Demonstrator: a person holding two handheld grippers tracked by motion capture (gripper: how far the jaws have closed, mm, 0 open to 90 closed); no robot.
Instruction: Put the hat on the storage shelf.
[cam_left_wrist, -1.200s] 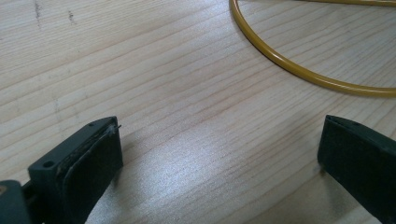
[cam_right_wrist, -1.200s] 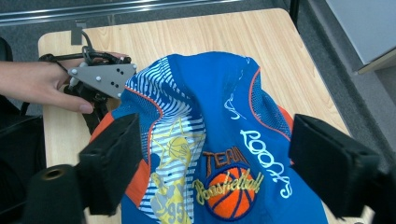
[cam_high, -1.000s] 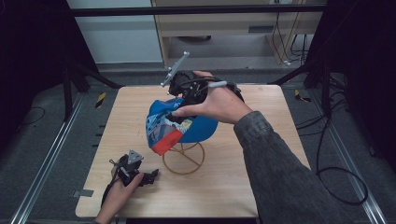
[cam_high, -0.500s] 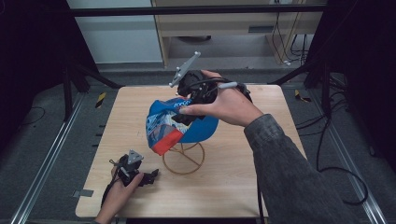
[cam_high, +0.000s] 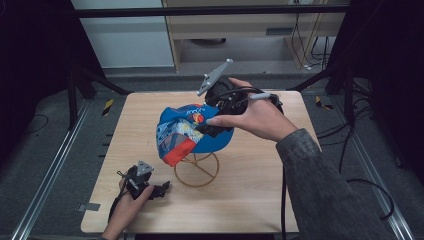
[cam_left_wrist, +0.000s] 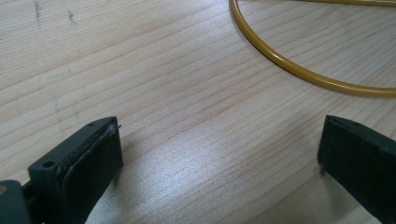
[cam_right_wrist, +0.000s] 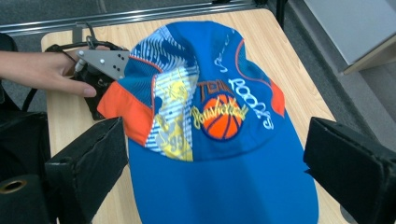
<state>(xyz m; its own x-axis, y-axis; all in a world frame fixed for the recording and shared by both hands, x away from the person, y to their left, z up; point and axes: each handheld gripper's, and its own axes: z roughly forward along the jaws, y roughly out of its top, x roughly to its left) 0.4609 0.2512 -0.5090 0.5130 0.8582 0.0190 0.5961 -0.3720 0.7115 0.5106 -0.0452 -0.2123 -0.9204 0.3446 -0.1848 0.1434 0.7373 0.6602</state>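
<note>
Left gripper (cam_high: 161, 189) sits low at the near-left of the table (cam_high: 260, 200), hand (cam_high: 125, 210) wrapped round it, nose pointing at the stand (cam_high: 196, 170). Its jaws are spread wide over bare wood, nothing between them; the left gripper view has the stand's yellow base ring (cam_left_wrist: 299, 70) just ahead. Looks parked, not contributing. Moving right: cap (cam_high: 192, 132) hangs draped on top of the wire stand mid-table, crown up, orange patch drooping on the left side, brim toward the right hand. My read: cap is on the stand, so the placing step is essentially done; what's left is confirming it sits stable, maybe a nudge to square it. Right gripper (cam_high: 212, 131) is raised at the cap's far-right edge, held from above, forearm coming in diagonally from the near-right, wrist bent, grey plate up and tilted. In the right gripper view its jaws stand far apart either side of the cap (cam_right_wrist: 219, 121), pinching nothing. Can't tell from the high view if the pads touch fabric.
</note>
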